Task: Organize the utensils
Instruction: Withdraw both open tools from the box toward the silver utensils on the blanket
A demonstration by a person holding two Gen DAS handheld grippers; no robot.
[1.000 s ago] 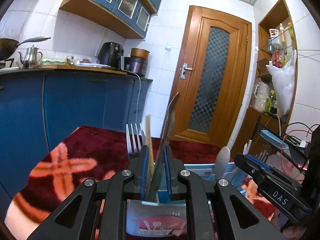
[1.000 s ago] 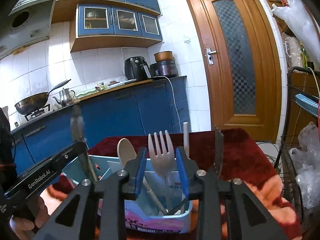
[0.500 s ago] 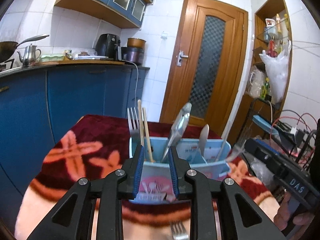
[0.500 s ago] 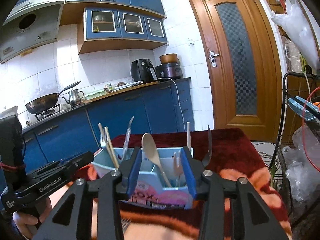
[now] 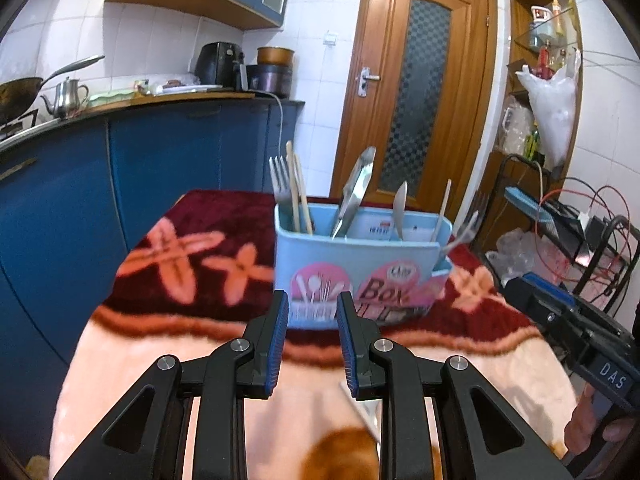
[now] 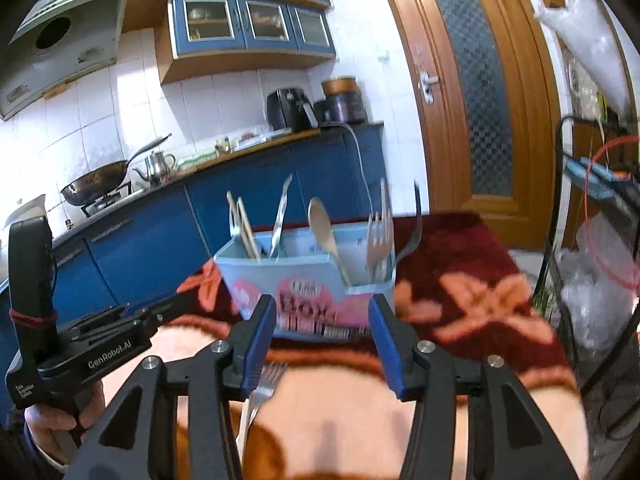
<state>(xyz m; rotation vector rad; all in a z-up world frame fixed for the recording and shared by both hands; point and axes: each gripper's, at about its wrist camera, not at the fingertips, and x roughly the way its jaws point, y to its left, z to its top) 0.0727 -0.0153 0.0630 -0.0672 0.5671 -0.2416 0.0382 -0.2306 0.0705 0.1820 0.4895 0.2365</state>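
A light blue utensil box [image 5: 352, 268] stands on the patterned blanket; it also shows in the right wrist view [image 6: 304, 284]. It holds a metal fork [image 5: 280, 184], chopsticks [image 5: 298, 188], a metal knife [image 5: 356, 192], a spoon [image 5: 400, 208], a wooden spoon [image 6: 326, 232] and a pale fork [image 6: 378, 240]. My left gripper [image 5: 312, 308] is open and empty, just in front of the box. My right gripper [image 6: 322, 318] is open and empty, in front of the box. A metal fork [image 6: 260, 392] lies on the blanket under the right gripper's left finger.
The red and peach blanket [image 5: 192, 256] covers the table. Blue kitchen cabinets [image 5: 160, 168] stand to the left, a wooden door [image 5: 416, 100] behind. A wire rack with cables [image 5: 576, 224] stands at the right.
My left gripper has let go of the knife, which now stands in the box, and has drawn back. My right gripper has also drawn back and opened wider.
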